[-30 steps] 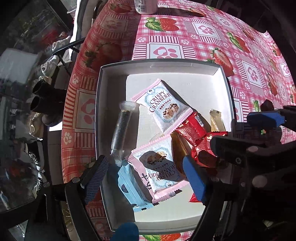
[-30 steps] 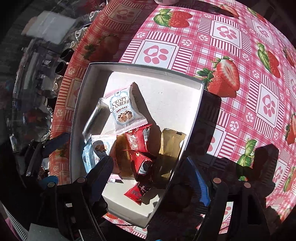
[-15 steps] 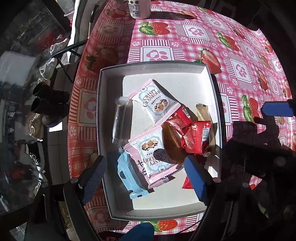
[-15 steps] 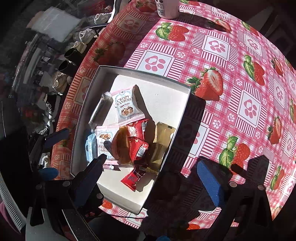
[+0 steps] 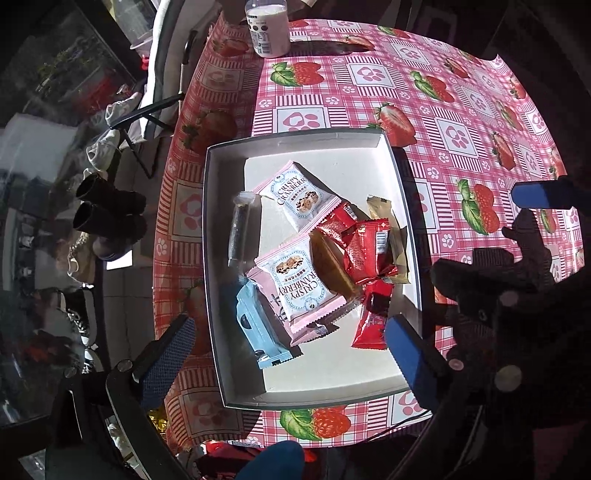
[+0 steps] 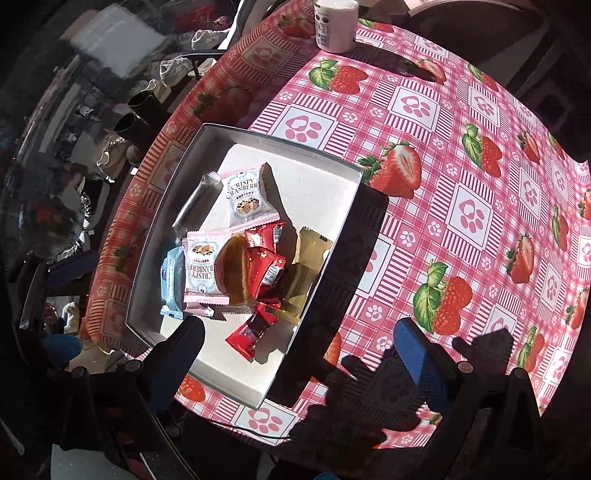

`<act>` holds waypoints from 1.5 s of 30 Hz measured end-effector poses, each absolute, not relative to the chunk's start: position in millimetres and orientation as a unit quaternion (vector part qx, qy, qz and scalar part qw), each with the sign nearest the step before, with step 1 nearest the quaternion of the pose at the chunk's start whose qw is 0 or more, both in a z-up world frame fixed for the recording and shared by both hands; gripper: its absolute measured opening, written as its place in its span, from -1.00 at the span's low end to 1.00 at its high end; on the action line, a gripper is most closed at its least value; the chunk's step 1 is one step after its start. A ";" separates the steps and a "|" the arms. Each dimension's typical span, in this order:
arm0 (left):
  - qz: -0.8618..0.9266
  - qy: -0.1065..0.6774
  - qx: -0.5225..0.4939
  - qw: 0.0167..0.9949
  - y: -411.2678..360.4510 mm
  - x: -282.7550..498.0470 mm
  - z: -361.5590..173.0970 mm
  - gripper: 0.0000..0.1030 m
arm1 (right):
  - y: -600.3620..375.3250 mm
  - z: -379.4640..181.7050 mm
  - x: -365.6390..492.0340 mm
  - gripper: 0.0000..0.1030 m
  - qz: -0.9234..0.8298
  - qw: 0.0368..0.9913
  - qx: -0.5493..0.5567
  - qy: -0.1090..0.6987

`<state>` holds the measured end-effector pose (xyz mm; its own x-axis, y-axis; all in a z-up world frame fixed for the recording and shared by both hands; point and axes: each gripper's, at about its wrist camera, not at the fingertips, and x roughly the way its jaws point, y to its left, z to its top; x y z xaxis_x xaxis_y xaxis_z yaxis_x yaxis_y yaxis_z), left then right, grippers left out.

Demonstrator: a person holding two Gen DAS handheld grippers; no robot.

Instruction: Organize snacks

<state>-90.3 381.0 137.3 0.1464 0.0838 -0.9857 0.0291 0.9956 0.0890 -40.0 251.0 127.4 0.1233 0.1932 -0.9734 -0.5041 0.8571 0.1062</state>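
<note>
A white box (image 5: 221,258) is seen at the middle of the left wrist view, resting on the surface (image 5: 424,122) under a strawberry-print cloth, and the snacks are piled loosely inside it: two cranberry packs (image 5: 299,194), red packets (image 5: 365,251), a gold packet (image 5: 382,208), a blue pack (image 5: 258,328) and a clear tube (image 5: 240,229). The left gripper (image 5: 286,349) is held wide open above the lower part of the box, its jaws having just been opening, with nothing between them. The right gripper (image 6: 299,360) is likewise spread wide and empty, over the box's lower right wall in its own view. The packets overlap, so a grasp at one is judged likely to catch a neighbour or drag the heap. The glossy wrappers could slip from the pads (image 5: 168,363). The box lies close to the surface's edge at the left, and a sideways push could slide it off. A bottle (image 5: 267,27) stands well apart at the top.
</note>
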 end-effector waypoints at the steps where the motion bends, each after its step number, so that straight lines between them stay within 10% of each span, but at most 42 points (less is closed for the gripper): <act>1: 0.021 0.653 0.042 0.756 381.1 -90.9 138.1 0.99 | 252.7 129.2 -42.2 1.00 0.237 0.741 -0.134 0.613; 45: 0.034 0.657 0.048 0.751 373.4 -101.5 140.6 0.99 | 258.9 133.5 -61.2 1.00 0.253 0.746 -0.156 0.596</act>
